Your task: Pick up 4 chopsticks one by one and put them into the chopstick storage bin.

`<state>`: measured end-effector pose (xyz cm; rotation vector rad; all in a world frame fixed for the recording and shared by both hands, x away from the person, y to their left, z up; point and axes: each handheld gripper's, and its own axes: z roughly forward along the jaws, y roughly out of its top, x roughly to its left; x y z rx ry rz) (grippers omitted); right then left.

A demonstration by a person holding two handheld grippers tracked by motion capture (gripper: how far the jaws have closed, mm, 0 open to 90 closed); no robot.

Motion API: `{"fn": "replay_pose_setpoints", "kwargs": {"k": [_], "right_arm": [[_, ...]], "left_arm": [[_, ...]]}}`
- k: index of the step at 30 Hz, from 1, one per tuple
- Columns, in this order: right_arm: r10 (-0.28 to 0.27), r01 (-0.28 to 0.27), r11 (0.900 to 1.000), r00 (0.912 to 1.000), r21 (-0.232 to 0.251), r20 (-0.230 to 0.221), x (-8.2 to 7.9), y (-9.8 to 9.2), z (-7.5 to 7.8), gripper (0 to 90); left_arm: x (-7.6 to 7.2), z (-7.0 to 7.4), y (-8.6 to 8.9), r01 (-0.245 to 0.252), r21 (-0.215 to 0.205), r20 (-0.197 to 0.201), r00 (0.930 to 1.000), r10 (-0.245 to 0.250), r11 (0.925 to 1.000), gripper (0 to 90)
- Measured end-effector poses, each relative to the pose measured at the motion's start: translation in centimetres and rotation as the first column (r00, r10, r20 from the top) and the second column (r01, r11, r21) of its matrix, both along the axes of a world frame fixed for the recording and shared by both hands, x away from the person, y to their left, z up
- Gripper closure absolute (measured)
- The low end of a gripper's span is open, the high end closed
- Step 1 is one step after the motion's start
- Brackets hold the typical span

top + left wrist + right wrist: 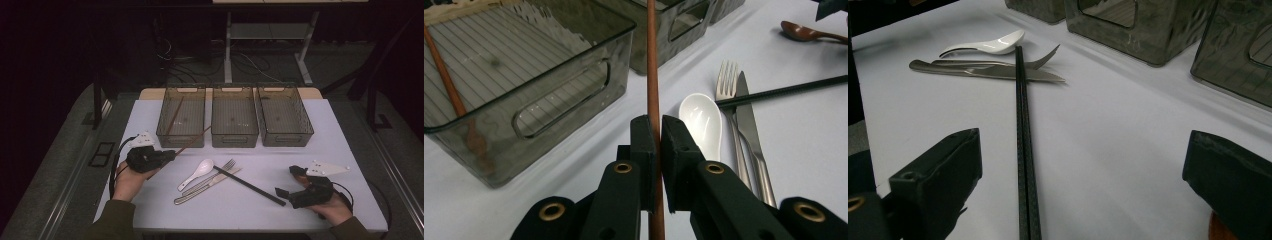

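The left gripper [170,155] is clamped on a brown chopstick [653,75], its 2 black jaws pinching the stick close to its lower part, as the left gripper view shows. In the high view the stick slants up and to the right from the jaws, its far end just beside the front wall of the left bin [181,137]. That bin is 1 of 3 smoky see-through bins set in a row at the far side of the white table [330,150]; a 2nd brown chopstick [175,116] leans inside it. The middle bin [234,137] and right bin [286,137] stand just beside it. Near the middle of the table lie a white spoon [197,173], a fork [212,177] and a knife [205,189], bunched together, the fork and knife side by side. A pair of black chopsticks [249,185] lies across the fork and knife tips and runs down to the right toward the right gripper [288,181]. The right gripper's jaws stand wide apart and hold nothing; in the right gripper view the black chopsticks lie on the table between them, nearer the jaw at the left of that view. A brown spoon [806,33] lies on the table in the far corner of the left gripper view.
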<state>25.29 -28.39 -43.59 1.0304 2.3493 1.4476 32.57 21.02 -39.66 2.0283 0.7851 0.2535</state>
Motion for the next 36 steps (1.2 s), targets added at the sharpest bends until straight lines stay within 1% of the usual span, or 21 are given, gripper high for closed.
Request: {"fn": "replay_pose_setpoints", "kwargs": {"k": [2,7,9,14,19,21,25,32,35,36], "right_arm": [[0.0,0.0,1.0,1.0,0.0,0.001,0.0,0.0,0.0,2.8],[-0.006,0.006,1.0,1.0,0.003,0.002,0.0,-0.1,0.0,2.8],[-0.008,0.008,1.0,1.0,0.004,0.003,0.0,-0.2,0.0,2.8],[-0.012,0.012,1.0,0.9999,0.006,0.006,0.0,-0.3,0.1,2.8],[-0.009,0.009,1.0,0.9999,0.007,0.007,-0.1,-0.3,0.1,2.8],[-0.01,0.01,1.0,0.9999,0.007,0.005,0.0,-0.3,0.0,2.8],[-0.01,0.01,1.0,0.9999,0.007,0.006,-0.1,-0.2,0.1,2.8],[-0.009,0.009,1.0,0.9999,0.007,0.005,-0.1,-0.2,0.1,2.8],[-0.007,0.007,1.0,0.9999,0.009,0.007,-0.1,-0.2,0.1,2.8],[-0.008,0.008,1.0,0.9999,0.009,0.006,-0.1,-0.2,0.1,2.8]], "left_arm": [[0.1,0.0,0.0,0.001,-0.008,-0.003,1.0,-0.001,1.0,84.2],[0.5,-0.1,-0.2,0.0,0.002,-0.01,1.0,0.0,1.0,84.2],[0.7,0.0,-0.3,0.002,-0.004,-0.013,0.9999,-0.002,1.0,84.1],[1.5,0.4,-0.7,0.0,0.004,-0.011,0.9999,0.0,1.0,84.1],[2.1,0.9,-0.9,-0.006,-0.006,-0.005,1.0,0.006,1.0,84.2],[2.4,1.1,-1.0,-0.005,0.004,-0.004,1.0,0.005,1.0,84.1],[2.9,1.5,-1.2,-0.007,0.005,-0.003,1.0,0.007,1.0,84.1],[3.8,2.0,-1.4,-0.023,-0.019,0.0,0.9997,0.023,0.9996,84.2],[4.3,2.2,-1.6,-0.025,-0.01,0.0,0.9997,0.025,0.9996,84.2],[4.4,2.2,-1.6,-0.028,-0.014,-0.001,0.9996,0.028,0.9995,84.1]]}}
